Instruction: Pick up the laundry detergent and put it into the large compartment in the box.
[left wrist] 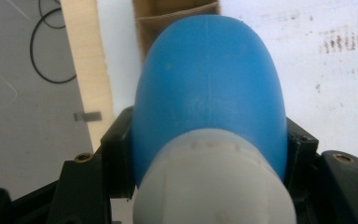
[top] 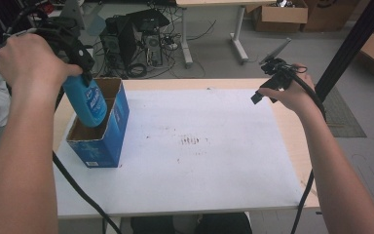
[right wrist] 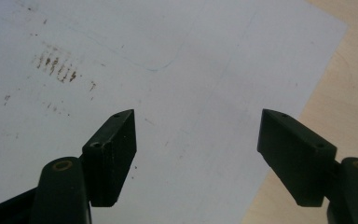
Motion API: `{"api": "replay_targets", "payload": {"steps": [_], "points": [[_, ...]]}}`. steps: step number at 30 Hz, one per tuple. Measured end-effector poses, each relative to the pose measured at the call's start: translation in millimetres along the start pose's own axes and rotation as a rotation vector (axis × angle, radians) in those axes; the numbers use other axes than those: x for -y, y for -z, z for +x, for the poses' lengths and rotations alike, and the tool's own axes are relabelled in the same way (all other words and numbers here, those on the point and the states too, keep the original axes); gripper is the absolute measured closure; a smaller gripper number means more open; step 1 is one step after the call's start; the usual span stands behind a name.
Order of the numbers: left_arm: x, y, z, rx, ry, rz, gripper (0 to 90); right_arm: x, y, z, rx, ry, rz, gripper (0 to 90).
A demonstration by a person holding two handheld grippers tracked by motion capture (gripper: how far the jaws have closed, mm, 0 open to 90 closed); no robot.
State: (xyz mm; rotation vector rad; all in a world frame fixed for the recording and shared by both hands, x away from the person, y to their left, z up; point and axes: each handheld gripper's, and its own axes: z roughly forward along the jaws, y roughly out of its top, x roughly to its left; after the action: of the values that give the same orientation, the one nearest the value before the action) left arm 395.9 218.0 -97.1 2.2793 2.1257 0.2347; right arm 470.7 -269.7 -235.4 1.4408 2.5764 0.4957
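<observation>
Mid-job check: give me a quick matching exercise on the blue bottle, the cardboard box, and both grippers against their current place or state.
Things:
1. blue bottle
2. blue cardboard box
3. left gripper
4. right gripper

States:
A. stands open-topped on the white sheet near the table's left edge
B. jaws apart, nothing between them, above the sheet
C. held at its capped end, base lowest in the box's opening
D. clamped on the bottle

Pairs: 1-C, 2-A, 3-D, 4-B

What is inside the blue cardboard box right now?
The lower end of the blue bottle, held by the left gripper, sits in the box. Brown inner walls show; the bottle and walls hide the box floor.
</observation>
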Motion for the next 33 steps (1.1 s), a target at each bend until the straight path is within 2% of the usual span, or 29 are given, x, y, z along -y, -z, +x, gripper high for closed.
{"api": "replay_targets", "payload": {"steps": [4,8,14,19,24,25,27,29,31,33], "points": [[0.8,-5.3,7.4,-0.008,0.017,0.0,38.4,0.1,0.2,0.6,0.001,0.003,-0.003,28.4],[1.3,-12.8,12.0,0.002,0.019,0.001,38.4,0.3,0.4,0.1,0.003,0.002,-0.001,28.4],[-0.5,-26.1,13.8,0.002,0.02,0.024,38.4,0.5,0.7,-0.1,0.003,0.003,-0.002,28.4],[-3.5,-41.2,14.3,-0.007,0.023,0.032,38.4,0.7,0.0,0.0,0.006,0.003,0.005,28.4],[-5.8,-63.6,16.8,0.021,0.021,0.047,38.4,0.2,-1.9,0.4,0.008,0.012,0.008,28.3],[-5.8,-63.6,16.8,0.021,0.021,0.047,38.4,0.2,-1.9,0.4,0.008,0.012,0.008,28.3],[-6.6,-77.9,17.3,0.028,0.026,0.064,38.4,-0.1,-2.3,0.6,0.01,0.011,0.01,28.4],[-6.7,-82.4,17.1,0.029,0.03,0.069,38.4,-0.3,-2.5,0.6,0.011,0.011,0.012,28.3],[-7.2,-94.2,18.2,0.034,0.025,0.083,38.4,-0.2,-2.5,0.7,0.011,0.014,0.013,28.4],[-7.0,-98.0,18.6,0.036,0.025,0.084,38.5,-0.1,-2.3,0.5,0.014,0.014,0.013,28.4]]}}
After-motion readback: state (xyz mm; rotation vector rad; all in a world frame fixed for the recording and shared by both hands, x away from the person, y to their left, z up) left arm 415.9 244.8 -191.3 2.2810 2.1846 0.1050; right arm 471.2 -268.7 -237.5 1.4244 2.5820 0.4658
